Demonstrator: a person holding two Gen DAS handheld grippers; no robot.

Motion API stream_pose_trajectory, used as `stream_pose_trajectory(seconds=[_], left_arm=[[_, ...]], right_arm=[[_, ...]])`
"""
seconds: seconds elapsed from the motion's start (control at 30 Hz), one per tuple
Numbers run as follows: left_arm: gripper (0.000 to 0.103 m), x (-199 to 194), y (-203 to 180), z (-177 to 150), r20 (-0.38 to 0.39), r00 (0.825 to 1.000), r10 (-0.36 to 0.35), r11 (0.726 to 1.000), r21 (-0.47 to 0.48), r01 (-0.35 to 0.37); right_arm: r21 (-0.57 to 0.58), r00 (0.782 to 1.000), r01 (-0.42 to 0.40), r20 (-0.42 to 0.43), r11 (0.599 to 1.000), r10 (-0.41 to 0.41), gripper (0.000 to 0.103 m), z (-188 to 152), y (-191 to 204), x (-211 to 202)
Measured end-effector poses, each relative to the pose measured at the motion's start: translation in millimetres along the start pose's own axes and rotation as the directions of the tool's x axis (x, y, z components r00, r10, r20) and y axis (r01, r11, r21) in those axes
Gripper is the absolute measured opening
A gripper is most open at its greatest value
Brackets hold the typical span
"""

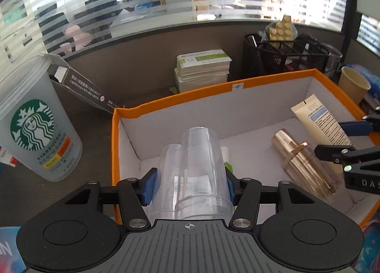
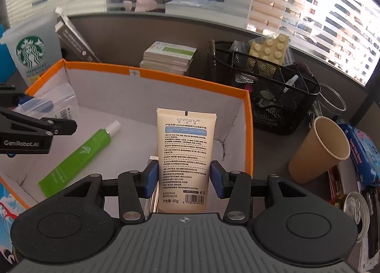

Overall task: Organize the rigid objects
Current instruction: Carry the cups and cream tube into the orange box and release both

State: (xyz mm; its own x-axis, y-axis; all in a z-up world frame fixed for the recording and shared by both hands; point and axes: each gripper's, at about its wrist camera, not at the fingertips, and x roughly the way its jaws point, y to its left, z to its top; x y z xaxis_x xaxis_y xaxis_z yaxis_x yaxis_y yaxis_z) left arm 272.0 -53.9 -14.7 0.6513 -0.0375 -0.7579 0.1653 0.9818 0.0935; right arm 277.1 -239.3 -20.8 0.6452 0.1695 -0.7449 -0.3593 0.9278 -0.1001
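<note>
While sorting into orange box (image 1: 175, 102): left gripper (image 1: 190, 186) clamps clear cups (image 1: 201, 166); right gripper (image 2: 184, 179), jaws apart, straddles cream tube (image 2: 185, 154) at 3 o'clock.

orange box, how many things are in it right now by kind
clear plastic cups: 2, between the left gripper fingers
tubes: 2, cream tube and green tube
gold bottle: 1
total: 5 in the orange box
</note>
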Motion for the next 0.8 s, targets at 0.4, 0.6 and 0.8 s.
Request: stream_pose_trajectory(seconds=[0.4, 0.6, 0.8], left_arm=[[0.054, 14.8, -23.6, 11.2, -0.063, 0.998, 0.023, 0.997, 0.073, -0.019], [0.054, 23.3, -21.1, 15.1, -0.132, 0.991, 0.034, 0.997, 0.075, -0.024], [0.055, 33.1, -29.6, 15.3, -0.209, 0.977, 0.049, 0.990, 0.140, -0.019]], right_arm=[[-0.054, 0.998, 0.025, -0.055, 0.998, -0.028, 0.044, 7.6, 8.1, 15.8], [-0.117, 0.995, 0.055, -0.080, 0.992, -0.064, 0.044, 7.2, 14.1, 19.8], [-0.120, 0.994, 0.051, -0.087, 0.991, -0.062, 0.044, 8.1, 13.0, 19.7]])
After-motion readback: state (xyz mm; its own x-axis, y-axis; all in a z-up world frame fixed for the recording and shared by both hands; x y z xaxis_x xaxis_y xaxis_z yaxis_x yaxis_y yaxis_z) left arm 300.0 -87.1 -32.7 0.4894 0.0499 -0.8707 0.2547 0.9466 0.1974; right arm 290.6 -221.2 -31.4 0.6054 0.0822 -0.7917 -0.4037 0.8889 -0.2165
